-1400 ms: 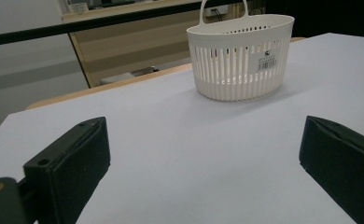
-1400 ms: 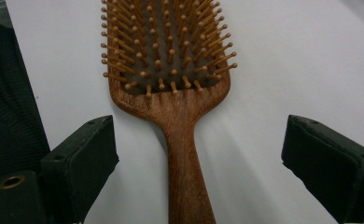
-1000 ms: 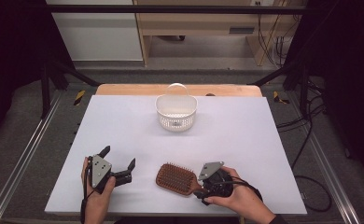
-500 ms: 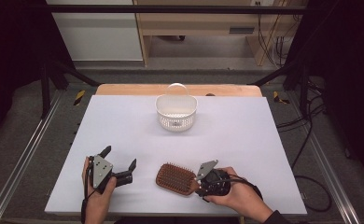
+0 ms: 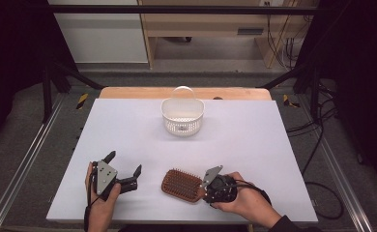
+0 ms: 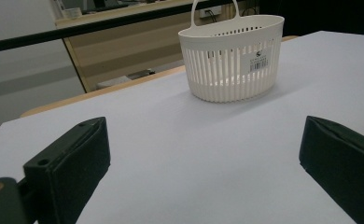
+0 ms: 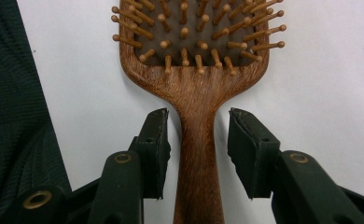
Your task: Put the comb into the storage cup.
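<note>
A wooden paddle hairbrush (image 5: 181,184) lies bristles up near the table's front edge, its handle (image 7: 196,154) pointing toward the person's right hand. My right gripper (image 5: 207,189) straddles that handle. Its jaws have just been closing, and a narrow gap still shows on each side between the pads (image 7: 154,149) and the wood. My left gripper (image 5: 124,163) rests at the front left, jaws wide apart with bare table between them (image 6: 199,154). The brush's bristle tips peek in at the right edge of the left gripper view.
A white slatted basket (image 5: 182,118) with a handle stands at the middle back of the white table (image 5: 254,145); it looks empty and appears ahead of the left gripper (image 6: 231,60). A wooden board edge runs behind the table.
</note>
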{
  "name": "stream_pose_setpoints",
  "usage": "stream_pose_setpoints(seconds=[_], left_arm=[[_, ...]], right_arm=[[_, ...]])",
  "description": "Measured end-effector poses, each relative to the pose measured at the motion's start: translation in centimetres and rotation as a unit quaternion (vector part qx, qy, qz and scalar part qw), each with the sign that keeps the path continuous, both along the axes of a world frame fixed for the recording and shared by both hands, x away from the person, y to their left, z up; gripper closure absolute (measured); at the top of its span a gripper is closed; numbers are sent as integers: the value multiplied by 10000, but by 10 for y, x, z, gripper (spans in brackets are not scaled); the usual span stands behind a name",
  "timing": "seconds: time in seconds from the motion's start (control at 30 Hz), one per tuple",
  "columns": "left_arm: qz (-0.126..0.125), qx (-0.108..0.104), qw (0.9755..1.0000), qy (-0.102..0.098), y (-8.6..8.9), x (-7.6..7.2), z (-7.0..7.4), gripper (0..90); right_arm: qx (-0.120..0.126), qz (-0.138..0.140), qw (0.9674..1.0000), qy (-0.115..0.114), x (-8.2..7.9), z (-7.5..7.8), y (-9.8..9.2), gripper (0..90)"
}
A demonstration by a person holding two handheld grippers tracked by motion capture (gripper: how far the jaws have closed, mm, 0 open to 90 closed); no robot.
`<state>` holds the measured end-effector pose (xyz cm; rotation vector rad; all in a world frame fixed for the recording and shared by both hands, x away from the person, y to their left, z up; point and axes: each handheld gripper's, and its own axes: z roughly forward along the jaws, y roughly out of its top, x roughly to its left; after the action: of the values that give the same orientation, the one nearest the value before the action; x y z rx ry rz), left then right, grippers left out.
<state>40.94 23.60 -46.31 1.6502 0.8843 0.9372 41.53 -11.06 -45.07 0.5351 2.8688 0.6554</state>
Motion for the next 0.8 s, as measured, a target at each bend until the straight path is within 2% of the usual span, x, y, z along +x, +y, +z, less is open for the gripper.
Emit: stream_pose_setpoints(seconds=[0.57,0.8], left_arm=[[-17,-1,10000,11,0,0,0,18],[-50,12,10000,22,-1,0,0,20]], right_arm=[[-232,200,9995,62,3,-2,4,664],[-252,164,9989,357,11,-3,5,696]])
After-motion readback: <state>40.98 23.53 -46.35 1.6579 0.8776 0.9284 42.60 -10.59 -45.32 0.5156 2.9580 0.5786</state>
